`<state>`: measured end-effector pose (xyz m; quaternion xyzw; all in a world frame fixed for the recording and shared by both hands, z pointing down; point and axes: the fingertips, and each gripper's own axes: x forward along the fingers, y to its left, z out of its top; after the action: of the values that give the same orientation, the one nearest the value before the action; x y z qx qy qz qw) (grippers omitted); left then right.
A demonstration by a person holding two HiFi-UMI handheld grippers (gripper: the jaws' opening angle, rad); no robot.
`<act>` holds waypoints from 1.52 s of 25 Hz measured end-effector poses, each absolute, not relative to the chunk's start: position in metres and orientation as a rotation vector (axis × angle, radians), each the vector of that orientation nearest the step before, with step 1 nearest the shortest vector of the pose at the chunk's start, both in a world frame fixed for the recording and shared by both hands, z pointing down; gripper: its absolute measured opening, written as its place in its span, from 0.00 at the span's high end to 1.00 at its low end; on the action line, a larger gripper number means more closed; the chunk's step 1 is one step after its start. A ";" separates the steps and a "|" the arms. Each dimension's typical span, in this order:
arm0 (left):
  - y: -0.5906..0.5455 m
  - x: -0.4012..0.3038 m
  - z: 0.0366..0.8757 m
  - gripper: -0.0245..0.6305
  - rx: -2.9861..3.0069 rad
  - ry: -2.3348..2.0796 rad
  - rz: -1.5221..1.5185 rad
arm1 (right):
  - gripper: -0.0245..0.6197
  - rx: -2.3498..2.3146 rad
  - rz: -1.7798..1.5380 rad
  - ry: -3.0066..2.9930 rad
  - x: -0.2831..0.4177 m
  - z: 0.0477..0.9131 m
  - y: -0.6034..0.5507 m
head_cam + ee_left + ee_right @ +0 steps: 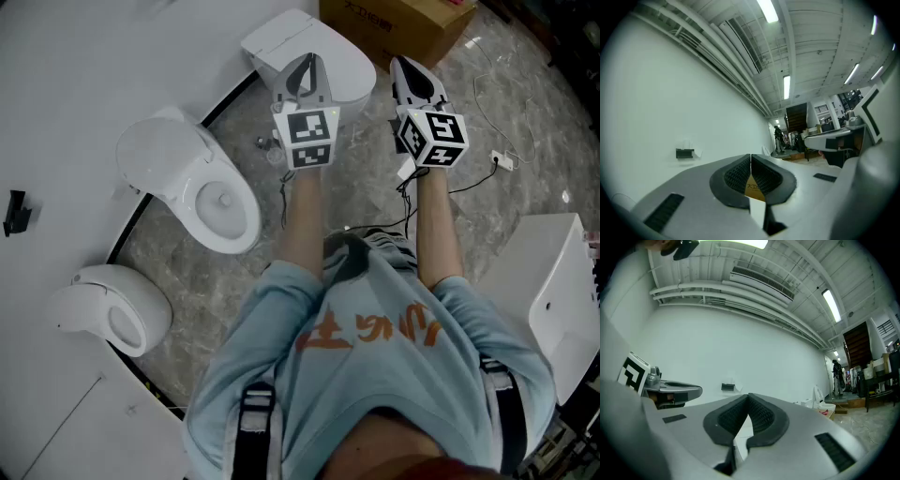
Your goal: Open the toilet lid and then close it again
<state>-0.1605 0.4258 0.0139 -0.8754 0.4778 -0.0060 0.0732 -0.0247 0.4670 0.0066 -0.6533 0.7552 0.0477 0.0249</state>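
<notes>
In the head view a white toilet (349,58) with its lid down stands at the top centre, straight ahead of both grippers. A second toilet (202,187) to the left has its lid raised and its bowl showing. My left gripper (305,67) is held level above the floor in front of the closed toilet, jaws shut with nothing in them. My right gripper (406,70) hangs beside it, also shut and empty. In the left gripper view the dark pads (736,176) meet at a thin seam; in the right gripper view the pads (764,416) meet at the tip.
A third white fixture (108,309) stands at the lower left against the wall. A cardboard box (398,26) sits behind the closed toilet. A cable (487,103) trails over the marble floor to the right, and a white cabinet (553,291) stands at the right edge.
</notes>
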 end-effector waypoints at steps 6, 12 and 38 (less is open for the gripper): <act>0.422 -0.172 0.017 0.92 -2.639 1.461 -0.003 | 0.94 -2.016 0.161 2.348 -0.032 0.007 0.467; 0.414 -0.177 0.013 0.92 -2.642 1.478 0.011 | 0.94 -2.026 0.119 2.258 -0.019 -0.001 0.468; 0.209 -0.131 0.095 0.92 -2.647 1.637 -0.136 | 0.94 -1.950 -0.092 2.345 0.068 0.074 0.243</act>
<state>-0.1315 0.2091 0.0952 -0.8496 0.5255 -0.0435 0.0133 0.0677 0.2430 0.0738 -0.6384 0.7678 -0.0300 0.0451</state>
